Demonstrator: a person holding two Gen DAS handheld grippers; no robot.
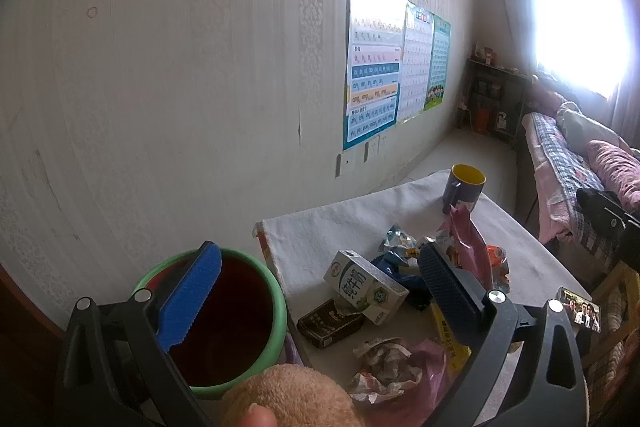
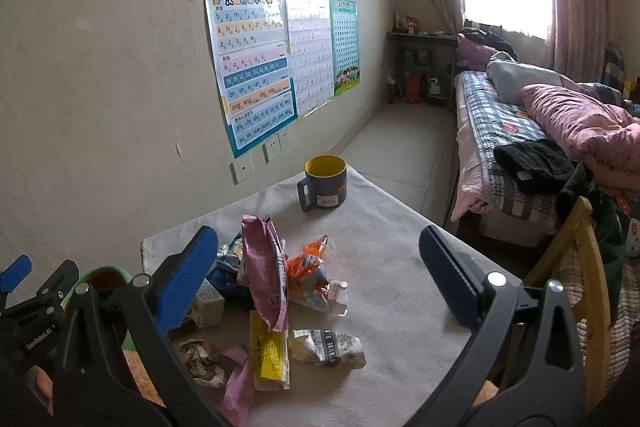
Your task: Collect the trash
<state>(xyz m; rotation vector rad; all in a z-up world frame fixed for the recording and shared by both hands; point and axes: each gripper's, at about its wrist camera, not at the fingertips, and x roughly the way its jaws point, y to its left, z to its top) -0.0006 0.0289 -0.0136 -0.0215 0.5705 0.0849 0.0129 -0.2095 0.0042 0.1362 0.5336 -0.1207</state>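
Trash lies heaped on the white-clothed table [image 2: 384, 227]: a pink snack bag [image 2: 264, 271], an orange wrapper [image 2: 312, 265], a yellow wrapper [image 2: 270, 351], a crushed carton [image 2: 328, 347] and crumpled paper [image 2: 202, 359]. The left wrist view also shows a milk carton [image 1: 366, 287] and a dark small box [image 1: 330, 323]. A green-rimmed bin [image 1: 224, 327] stands at the table's left edge. My left gripper [image 1: 320, 287] is open, one pad over the bin, the other by the pile. My right gripper [image 2: 316, 275] hangs open above the pile, holding nothing.
A blue mug [image 2: 324, 183] with a yellow inside stands at the table's far end. A phone [image 1: 580, 309] lies at the right edge. A wooden chair [image 2: 576, 267] and a bed [image 2: 520, 131] are to the right, the postered wall to the left.
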